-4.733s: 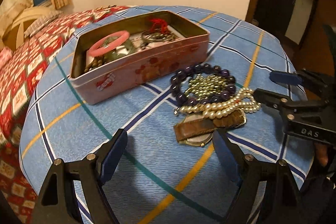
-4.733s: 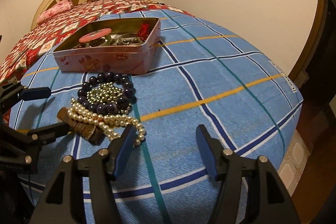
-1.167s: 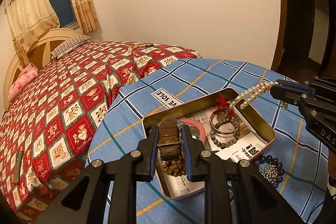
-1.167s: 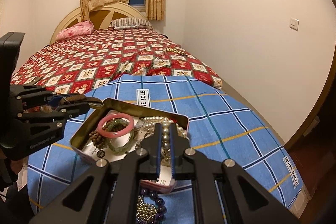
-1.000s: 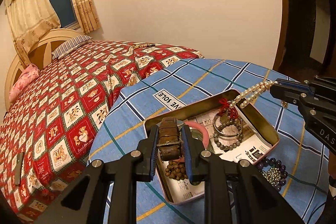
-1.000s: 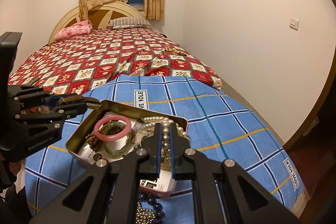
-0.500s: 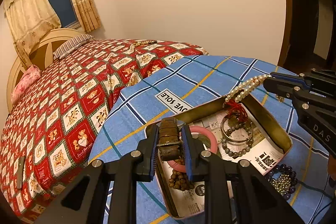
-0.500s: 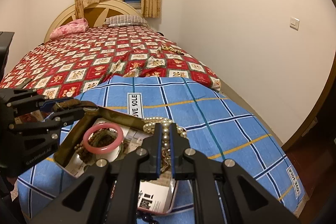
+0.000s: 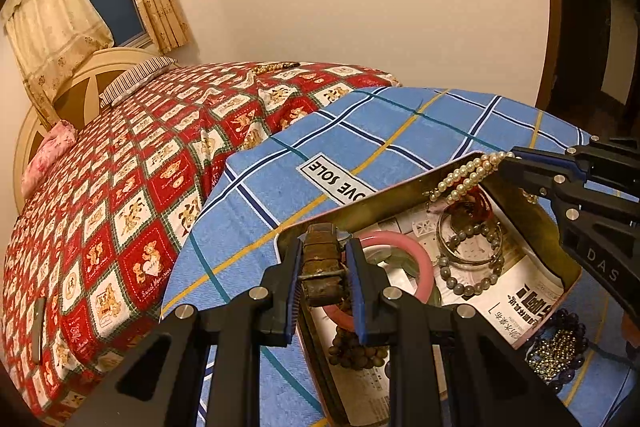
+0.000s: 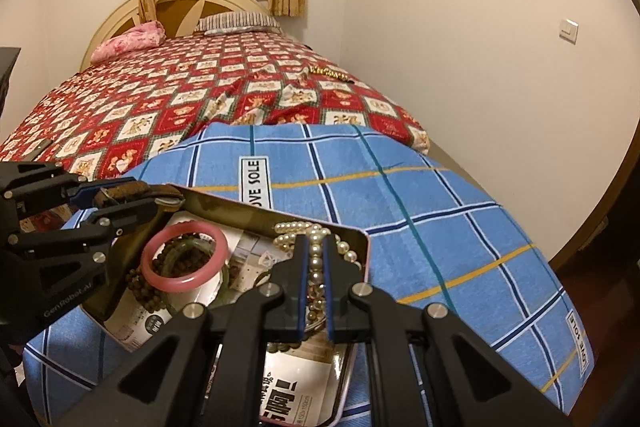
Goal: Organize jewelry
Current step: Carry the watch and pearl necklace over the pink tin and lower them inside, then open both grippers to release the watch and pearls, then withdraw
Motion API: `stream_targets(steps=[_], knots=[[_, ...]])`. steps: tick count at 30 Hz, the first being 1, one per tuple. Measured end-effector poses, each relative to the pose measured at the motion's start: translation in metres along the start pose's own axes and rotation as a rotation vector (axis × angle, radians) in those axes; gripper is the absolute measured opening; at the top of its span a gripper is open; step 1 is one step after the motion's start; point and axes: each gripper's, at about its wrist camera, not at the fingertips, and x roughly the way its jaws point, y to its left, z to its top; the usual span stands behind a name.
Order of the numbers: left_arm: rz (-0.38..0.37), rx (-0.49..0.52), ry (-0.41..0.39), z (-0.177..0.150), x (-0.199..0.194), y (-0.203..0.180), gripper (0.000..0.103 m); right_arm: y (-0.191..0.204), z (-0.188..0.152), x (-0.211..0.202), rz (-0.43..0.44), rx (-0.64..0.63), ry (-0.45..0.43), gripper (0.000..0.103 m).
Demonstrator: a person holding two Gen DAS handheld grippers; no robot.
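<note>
My left gripper [image 9: 323, 263] is shut on a brown leather-strap watch [image 9: 320, 267] and holds it over the near left corner of the open metal tin [image 9: 560, 251]. My right gripper [image 10: 315, 259] is shut on a pearl necklace [image 10: 308, 231], held over the tin's [image 10: 280, 215] far right corner; the pearls [image 9: 466, 177] hang from it in the left wrist view. Inside the tin lie a pink bangle [image 10: 184, 255], brown beads [image 9: 352, 351], a grey bead bracelet [image 9: 468, 263] and printed paper.
The tin sits on a blue plaid cloth [image 10: 420, 207] over a red patterned bedspread [image 10: 200, 95]. A purple bead bracelet around gold beads [image 9: 560, 351] lies on the cloth beside the tin. A wall runs to the right.
Both grippers have moved lower and closer over the tin, still holding the watch and the pearl necklace. The pearls now hang just above the tin's corner.
</note>
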Motion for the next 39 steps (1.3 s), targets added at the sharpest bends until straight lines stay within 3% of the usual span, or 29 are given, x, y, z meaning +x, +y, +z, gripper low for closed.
stream_targets(steps=[32, 35, 36, 37, 39], knots=[[-0.014, -0.002, 0.027, -0.011, 0.016, -0.002, 0.023, -0.002, -0.015, 0.019, 0.007, -0.005, 0.089, 0.009], [0.005, 0.008, 0.026, -0.010, 0.011, -0.005, 0.029, -0.005, -0.016, 0.017, 0.017, 0.019, 0.087, 0.009], [-0.004, 0.006, 0.017, -0.010, 0.008, -0.006, 0.036, -0.006, -0.016, 0.015, 0.023, 0.029, 0.083, 0.013], [-0.006, 0.004, 0.007, -0.010, 0.005, -0.006, 0.047, -0.006, -0.016, 0.014, 0.023, 0.031, 0.081, 0.017], [0.010, 0.003, -0.014, -0.011, -0.002, -0.008, 0.061, -0.004, -0.016, 0.011, 0.018, 0.021, 0.070, 0.039]])
